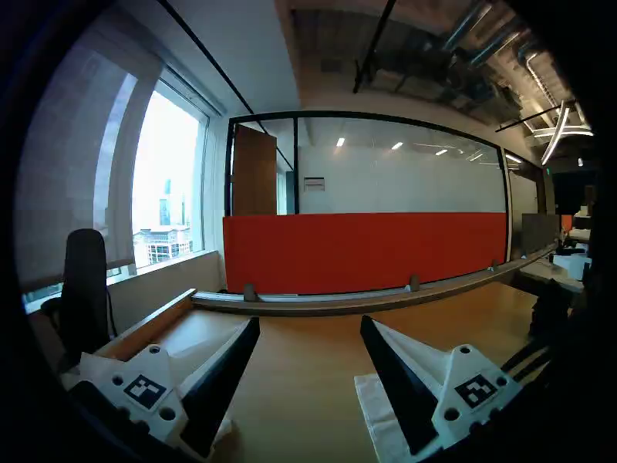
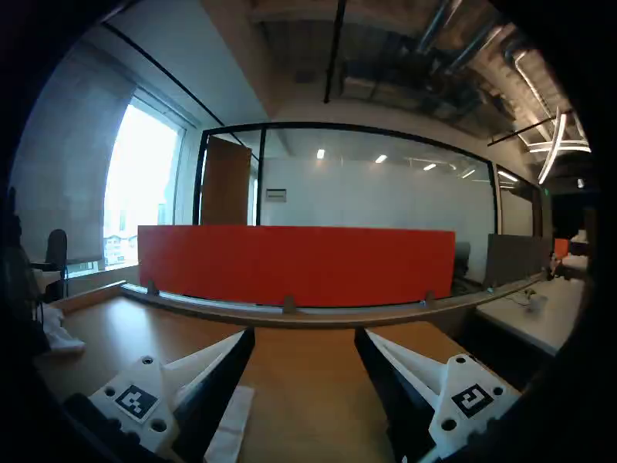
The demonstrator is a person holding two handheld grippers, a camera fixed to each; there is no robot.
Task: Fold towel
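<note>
In the left gripper view the white towel (image 1: 372, 405) lies on the wooden bench (image 1: 308, 386) under both fingers, mostly covered and cut off at the lower edge. The left hand-held gripper (image 1: 309, 321) hovers low, fingers wide apart, holding nothing. In the right gripper view a towel strip lies half hidden beside the left finger. The right hand-held gripper (image 2: 303, 333) is equally wide and faces the orange partition (image 2: 293, 262).

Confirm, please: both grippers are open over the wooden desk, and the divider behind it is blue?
No: the divider is red, not blue, as the left gripper view shows. The left gripper and right gripper are indeed open over the wooden desk.
</note>
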